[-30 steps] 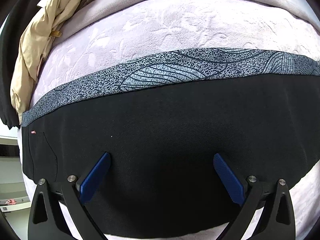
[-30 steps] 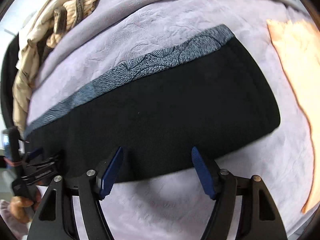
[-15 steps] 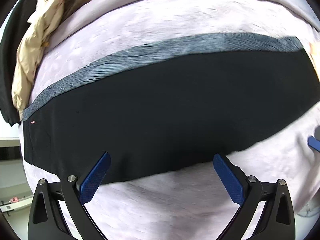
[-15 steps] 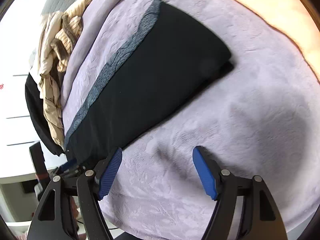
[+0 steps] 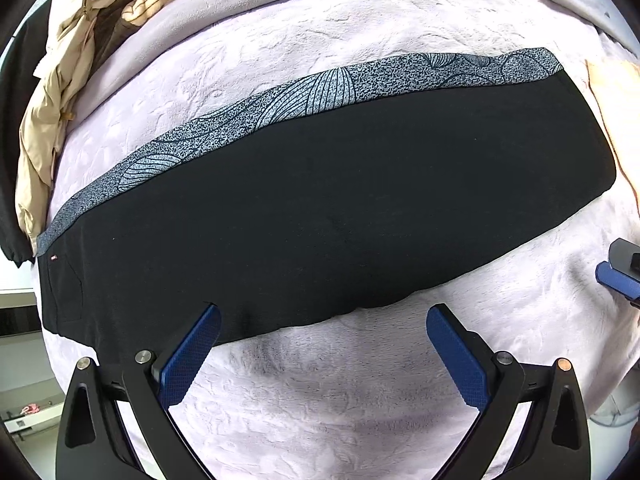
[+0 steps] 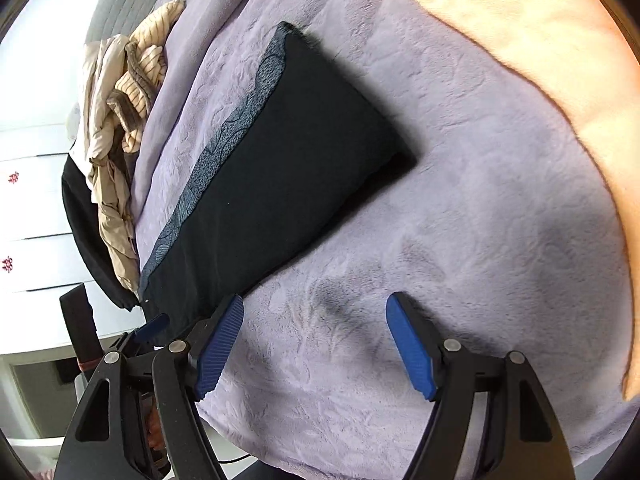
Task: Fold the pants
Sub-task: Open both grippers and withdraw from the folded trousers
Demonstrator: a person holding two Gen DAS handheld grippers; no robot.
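While both grippers hang over the bed, neither one has anything in it. Closest to the left wrist camera, the left gripper (image 5: 322,320) has its blue pads spread wide with just lilac blanket (image 5: 320,400) between them; the tip of its left pad sits right at the near edge of the pants (image 5: 320,208), though I can't tell if it actually touches the fabric. Same deal for the right gripper (image 6: 314,312): jaws well apart, nothing but fuzzy blanket in the gap, one pad tip near the pants' lower corner.

The pants themselves are a long, flat black strip lying on the blanket, with a grey leaf-patterned band (image 5: 312,92) running along the far edge. They look pretty neatly laid out, no big wrinkles. A tiny red tag shows near the left end.

Off to the right of the pants there's a peach-coloured cloth (image 6: 540,32) on the blanket. Furthest back, on the left, a messy pile of beige and striped clothes (image 6: 120,92) sits heaped by the bed's edge, with white drawers (image 6: 32,208) behind that.
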